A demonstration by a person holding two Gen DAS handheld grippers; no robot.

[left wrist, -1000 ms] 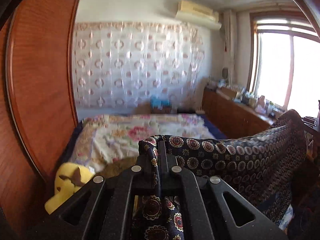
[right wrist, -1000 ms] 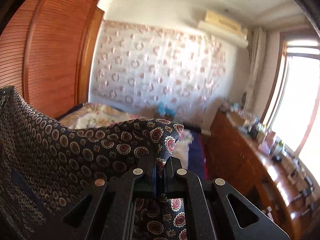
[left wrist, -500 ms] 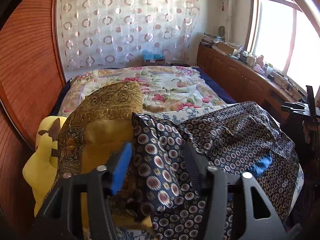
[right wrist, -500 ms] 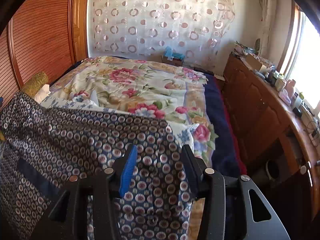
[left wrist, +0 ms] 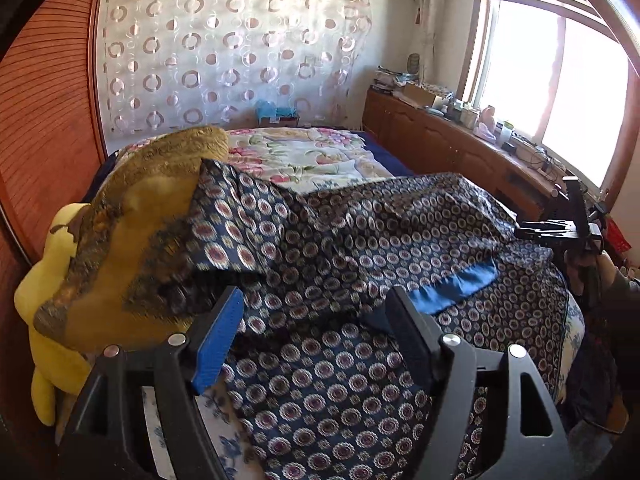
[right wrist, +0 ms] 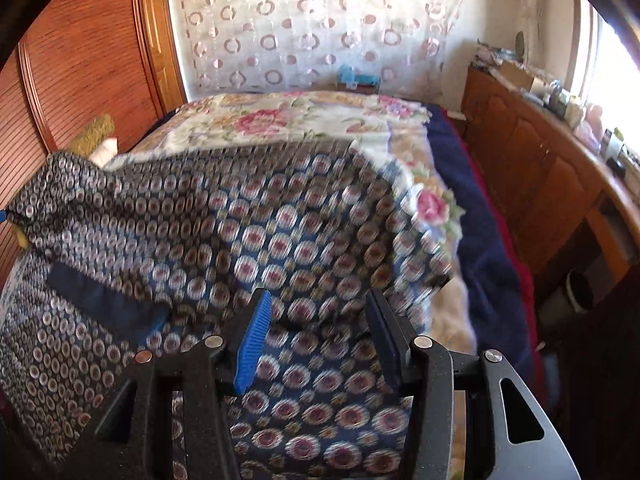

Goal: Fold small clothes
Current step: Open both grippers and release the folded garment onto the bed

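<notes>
A dark blue garment printed with small round medallions (left wrist: 360, 240) lies spread in loose folds across the near end of a bed, a plain blue band (left wrist: 452, 284) showing along one turned edge. It fills the space ahead of and beneath both sets of jaws.

The left gripper (left wrist: 316, 312) points down at the cloth with its jaws opening; the fabric passes under the gap between them, and neither the blue-ribbed pad nor the black one presses on it. Just outside its left jaw, one corner of the garment is draped over a gold brocade cushion (left wrist: 132, 240), which leans on a yellow soft toy (left wrist: 44, 300).

The right gripper (right wrist: 316, 316) hangs over the other end of the garment (right wrist: 240, 232), its jaws parted and clear of the blurred cloth below them.

Beyond both jaws a floral quilt (right wrist: 300, 120) covers the rest of the bed. Further off stand a ring-patterned curtain (left wrist: 236, 48), a wooden wardrobe (right wrist: 84, 60) outside the left jaws and a cluttered wooden sideboard (right wrist: 540, 152) outside the right jaws.
</notes>
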